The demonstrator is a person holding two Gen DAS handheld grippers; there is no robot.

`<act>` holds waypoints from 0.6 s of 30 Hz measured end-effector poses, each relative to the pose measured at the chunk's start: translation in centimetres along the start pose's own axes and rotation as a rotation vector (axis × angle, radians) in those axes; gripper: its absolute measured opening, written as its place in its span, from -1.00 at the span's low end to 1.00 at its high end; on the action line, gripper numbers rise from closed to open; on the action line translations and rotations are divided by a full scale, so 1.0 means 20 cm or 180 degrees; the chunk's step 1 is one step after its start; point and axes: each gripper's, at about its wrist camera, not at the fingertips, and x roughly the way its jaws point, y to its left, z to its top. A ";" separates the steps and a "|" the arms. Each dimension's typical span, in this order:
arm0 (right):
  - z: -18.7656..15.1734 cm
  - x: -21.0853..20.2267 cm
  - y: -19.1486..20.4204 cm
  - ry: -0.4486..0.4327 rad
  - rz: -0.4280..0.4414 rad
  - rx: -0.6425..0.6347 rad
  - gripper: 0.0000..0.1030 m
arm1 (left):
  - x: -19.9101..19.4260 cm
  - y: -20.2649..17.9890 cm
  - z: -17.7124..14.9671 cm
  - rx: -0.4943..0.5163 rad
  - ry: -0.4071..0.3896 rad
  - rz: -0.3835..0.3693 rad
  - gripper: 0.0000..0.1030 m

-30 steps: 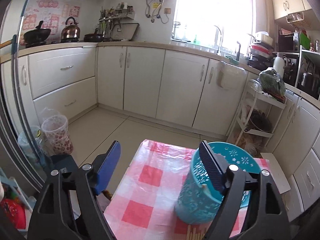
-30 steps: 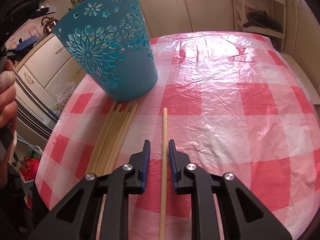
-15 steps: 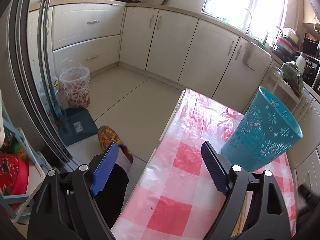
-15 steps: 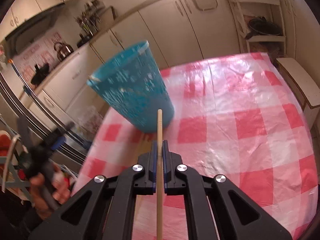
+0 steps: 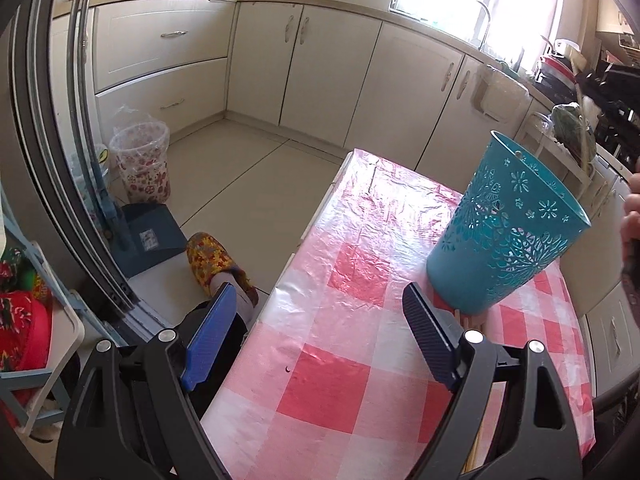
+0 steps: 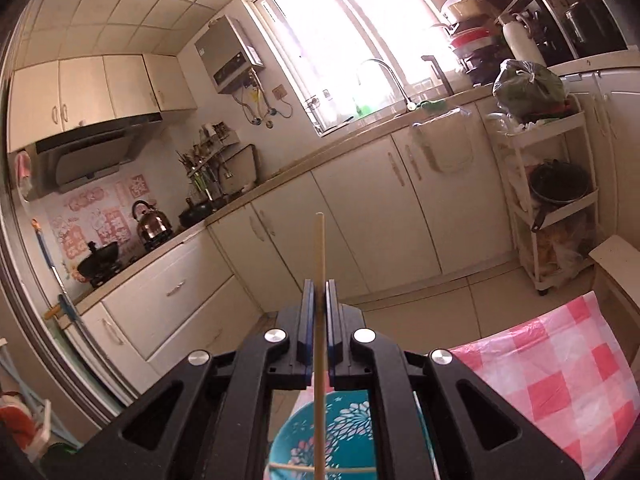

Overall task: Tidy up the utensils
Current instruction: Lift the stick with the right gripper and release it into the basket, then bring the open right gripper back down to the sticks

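Chopstick (image 6: 319,264): single pale wooden stick, pinched between the blue pads of the right claw (image 6: 319,300), which is clenched on it; the jaws have just been closing, with the stick between them. The stick runs forward past the fingertips and back under the claw body, raised off the desk and aimed at the kitchen cabinets. Directly below the claw sits the teal cut-out cup (image 6: 332,436), its rim visible under the stick.

Left wrist view: the same cup (image 5: 508,232) stands on the desk (image 5: 352,300), which is covered in a pink-and-white checked plastic cloth. Remaining chopsticks (image 5: 470,322) lie on the cloth at the cup's base, mostly hidden behind the claw finger. Left claw (image 5: 316,344) is released, jaws wide, nothing between them, hovering over the desk's near-left edge.

Surroundings: kettle (image 6: 151,222) and wok (image 6: 100,264) on the hob. Pink wall stickers (image 6: 100,216) behind the hob bear characters, too small to read. No legible brand anywhere.
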 end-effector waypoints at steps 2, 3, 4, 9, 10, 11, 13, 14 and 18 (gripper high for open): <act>-0.04 0.03 -0.01 0.0076 -0.0102 -0.0055 -0.88 | -0.01 0.00 0.00 0.0018 -0.0025 -0.0012 0.57; -0.07 0.04 -0.02 0.0107 -0.0139 -0.0087 -0.88 | -0.02 0.00 0.00 0.0022 -0.0029 -0.0020 0.57; -0.08 0.03 -0.02 0.0128 -0.0157 -0.0119 -0.88 | -0.02 -0.01 0.00 0.0023 -0.0029 -0.0030 0.57; -0.15 0.01 -0.01 0.0311 -0.0146 -0.0340 -0.81 | -0.01 -0.01 -0.01 0.0009 0.0040 -0.0069 0.57; -0.15 -0.02 -0.01 0.0300 -0.0155 -0.0383 -0.76 | -0.02 -0.01 -0.02 0.0005 0.0034 -0.0070 0.57; -0.15 -0.06 -0.01 0.0279 -0.0155 -0.0412 -0.64 | -0.03 -0.01 -0.02 0.0004 0.0023 -0.0066 0.57; -0.14 -0.16 -0.03 0.0212 -0.0154 -0.0421 -0.46 | -0.06 -0.02 -0.01 0.0006 0.0001 -0.0066 0.57; -0.15 -0.21 -0.04 0.0171 -0.0164 -0.0414 -0.38 | -0.07 -0.01 -0.01 0.0008 -0.0009 -0.0062 0.58; -0.20 -0.51 -0.13 0.0043 -0.0276 -0.0216 -0.25 | -0.11 -0.02 -0.02 0.0025 -0.0016 -0.0058 0.65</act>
